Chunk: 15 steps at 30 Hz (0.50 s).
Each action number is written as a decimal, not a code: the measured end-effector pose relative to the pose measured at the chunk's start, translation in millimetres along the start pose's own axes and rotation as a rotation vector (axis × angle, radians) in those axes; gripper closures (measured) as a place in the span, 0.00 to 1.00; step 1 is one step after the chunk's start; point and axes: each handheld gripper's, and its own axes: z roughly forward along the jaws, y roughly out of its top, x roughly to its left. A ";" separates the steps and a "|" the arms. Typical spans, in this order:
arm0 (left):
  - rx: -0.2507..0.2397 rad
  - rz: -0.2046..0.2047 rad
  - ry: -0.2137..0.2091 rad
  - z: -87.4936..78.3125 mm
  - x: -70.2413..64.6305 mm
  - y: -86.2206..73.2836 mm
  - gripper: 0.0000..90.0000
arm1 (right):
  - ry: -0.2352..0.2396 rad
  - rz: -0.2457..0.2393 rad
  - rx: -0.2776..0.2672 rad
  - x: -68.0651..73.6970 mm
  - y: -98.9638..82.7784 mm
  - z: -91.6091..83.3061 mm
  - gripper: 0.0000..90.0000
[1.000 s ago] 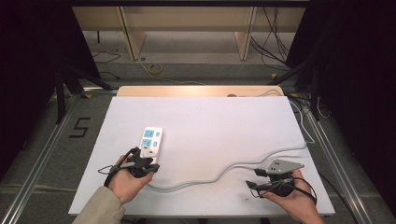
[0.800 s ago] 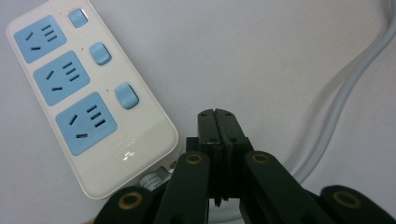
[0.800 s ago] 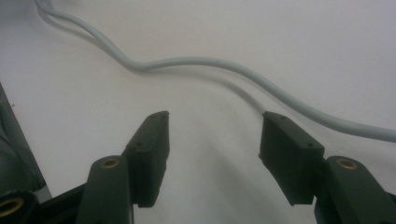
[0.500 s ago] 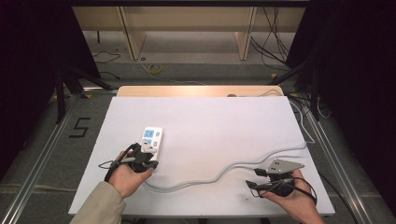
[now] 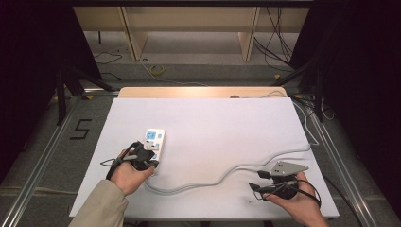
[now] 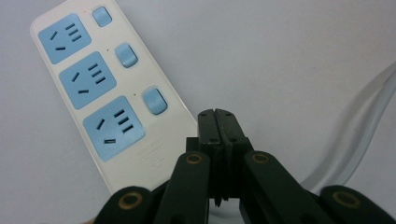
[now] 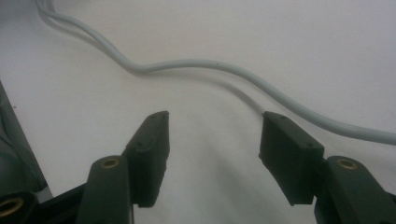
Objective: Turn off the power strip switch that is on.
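Note:
A white power strip (image 5: 153, 142) (image 6: 107, 88) with three blue sockets and three blue switches lies on the white table (image 5: 213, 123). Its grey cable (image 5: 227, 171) (image 7: 196, 65) snakes rightward across the table toward the right edge. My left gripper (image 5: 150, 163) (image 6: 218, 122) is shut with nothing between its jaws, its tips at the strip's near end, just right of the nearest switch. My right gripper (image 5: 255, 182) (image 7: 212, 140) stands open above bare table at the front right, the cable running just beyond its fingertips.
The table's near edge runs just under both hands. A wooden board (image 5: 198, 92) lies along the table's far side. Loose cables (image 5: 307, 123) trail off the right edge. Shelf legs stand on the floor beyond.
My left gripper has crept slightly toward the strip's near end. The right gripper, the strip and the cable have stayed put.

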 end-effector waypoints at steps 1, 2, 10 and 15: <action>0.000 0.000 0.000 0.0 0.0 0.0 1.00 | 0.000 0.000 0.000 0.0 0.0 -0.1 0.48; 0.002 0.001 0.004 0.3 0.6 0.6 1.00 | 0.000 0.000 0.000 0.0 0.0 -0.1 0.48; 0.016 -0.002 0.002 3.0 3.5 3.5 1.00 | 0.003 0.001 0.001 0.4 0.3 0.1 0.48; 0.021 -0.006 0.007 4.4 5.3 4.9 1.00 | 0.003 0.001 0.001 0.6 0.4 0.2 0.48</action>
